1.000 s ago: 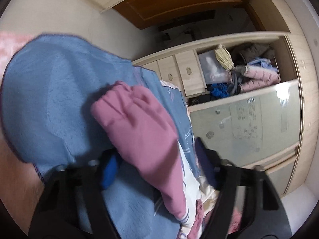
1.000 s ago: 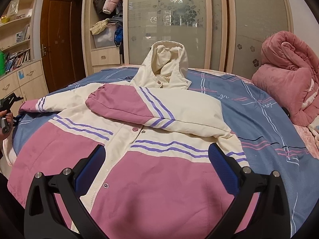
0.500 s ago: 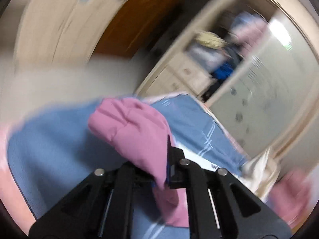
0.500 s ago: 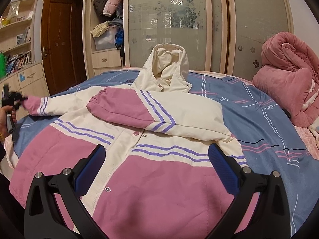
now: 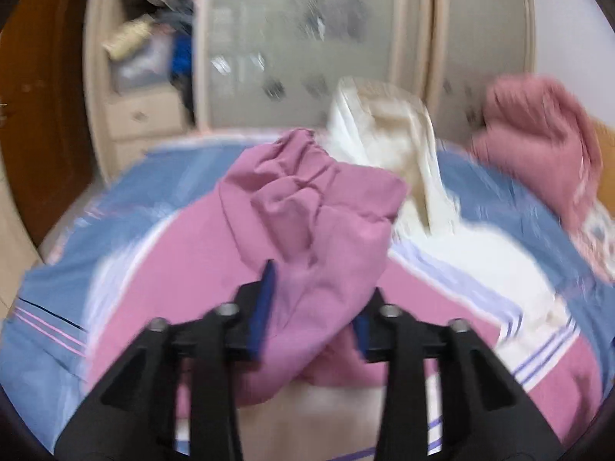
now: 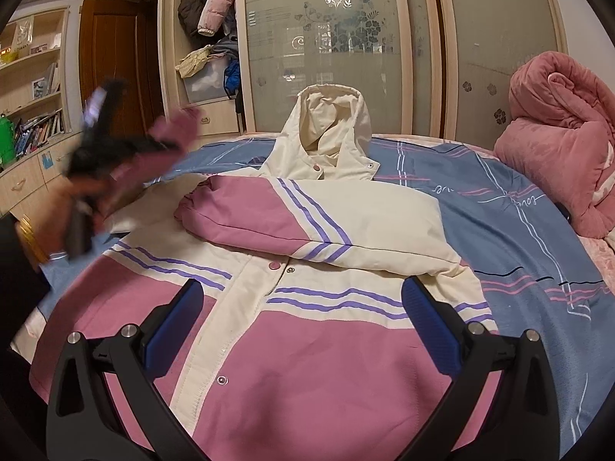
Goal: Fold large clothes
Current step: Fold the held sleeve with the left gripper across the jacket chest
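A pink and cream hooded jacket (image 6: 307, 330) with purple stripes lies front-up on the bed, hood (image 6: 330, 123) toward the wardrobe. One sleeve (image 6: 307, 223) is folded across the chest. My left gripper (image 5: 311, 307) is shut on the pink cuff of the other sleeve (image 5: 307, 207) and holds it up above the jacket; it shows blurred at the left of the right wrist view (image 6: 115, 146). My right gripper (image 6: 300, 330) is open and empty, hovering over the jacket's lower front.
A blue striped bedsheet (image 6: 519, 238) covers the bed. A rolled pink quilt (image 6: 565, 146) sits at the right. Wardrobe with frosted sliding doors (image 6: 338, 46) and an open compartment of clothes stands behind. A bookshelf (image 6: 30, 115) and brown door are at the left.
My left gripper closed on the pink sleeve cuff, lifted it off the bed's left edge and swung it up and toward the jacket. My right gripper has stayed still and open.
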Motion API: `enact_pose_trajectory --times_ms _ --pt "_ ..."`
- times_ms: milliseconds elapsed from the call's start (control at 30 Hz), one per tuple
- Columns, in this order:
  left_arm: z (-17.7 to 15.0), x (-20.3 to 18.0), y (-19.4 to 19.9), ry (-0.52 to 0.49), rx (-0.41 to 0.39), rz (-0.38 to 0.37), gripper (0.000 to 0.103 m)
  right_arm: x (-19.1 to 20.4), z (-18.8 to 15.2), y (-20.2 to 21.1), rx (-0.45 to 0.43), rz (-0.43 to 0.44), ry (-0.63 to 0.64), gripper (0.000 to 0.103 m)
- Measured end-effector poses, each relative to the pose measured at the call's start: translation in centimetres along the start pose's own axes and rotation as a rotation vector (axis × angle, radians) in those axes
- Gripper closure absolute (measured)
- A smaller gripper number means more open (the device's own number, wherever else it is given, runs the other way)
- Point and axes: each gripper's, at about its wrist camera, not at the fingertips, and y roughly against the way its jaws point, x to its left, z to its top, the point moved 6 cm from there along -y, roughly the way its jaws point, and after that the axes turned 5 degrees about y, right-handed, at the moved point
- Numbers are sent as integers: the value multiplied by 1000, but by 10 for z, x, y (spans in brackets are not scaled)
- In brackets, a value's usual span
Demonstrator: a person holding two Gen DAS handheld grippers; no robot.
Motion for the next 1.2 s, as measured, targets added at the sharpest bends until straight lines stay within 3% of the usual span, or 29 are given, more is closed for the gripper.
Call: enact_pose_trajectory --times_ms 67,200,333,433,533,633,767,833,1200 --pt "-24 -6 -19 26 41 -50 7 -1 -1 -1 7 -1 1 1" --pt "-41 -1 -22 55 44 -55 5 -7 -2 1 11 -4 -6 1" --pt "-30 -8 29 87 -43 -122 4 -15 -3 4 6 1 -27 1" --pt "-27 -24 95 77 -128 -96 2 -19 -3 9 0 9 -38 1" --pt "-38 -33 168 96 -245 -18 2 -25 -6 11 6 27 -61 1" --pt "-66 -42 201 95 -222 40 2 -32 -10 10 23 26 -87 1" --pt "-110 -39 190 30 -211 147 2 -35 -16 11 40 -25 -64 1" --pt "-120 -36 173 6 -146 191 2 -36 -20 9 49 -35 -59 1" --pt "-133 -19 148 51 -68 195 2 -41 -29 6 72 -61 -61 1"
